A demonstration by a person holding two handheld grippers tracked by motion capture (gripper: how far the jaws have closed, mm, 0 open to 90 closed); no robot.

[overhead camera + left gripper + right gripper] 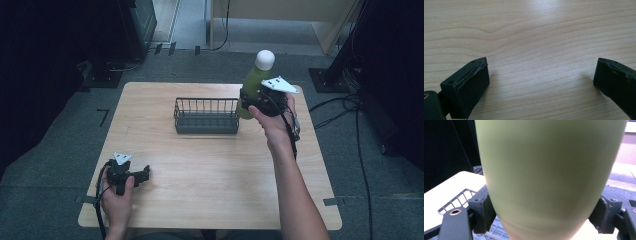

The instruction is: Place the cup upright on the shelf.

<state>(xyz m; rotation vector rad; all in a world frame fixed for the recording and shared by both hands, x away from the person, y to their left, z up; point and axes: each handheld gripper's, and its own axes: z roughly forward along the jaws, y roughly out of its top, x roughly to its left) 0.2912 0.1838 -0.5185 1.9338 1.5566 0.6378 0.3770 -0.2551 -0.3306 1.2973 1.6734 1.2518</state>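
Observation:
A green bottle (252,82) with a white round cap is held above the table's right rear, tilted, just right of a dark wire basket (206,116). My right gripper (260,102) is shut on the bottle's lower body; in the right gripper view the bottle (549,175) sits between both pads (485,212), with the basket (459,200) below at the left. My left gripper (142,175) rests low near the table's front left, open, with bare wood between its fingers (471,87).
The wooden table (210,175) has free room across its middle and front. Around it lies grey floor with cables (345,107) at the right and dark equipment stands at the back.

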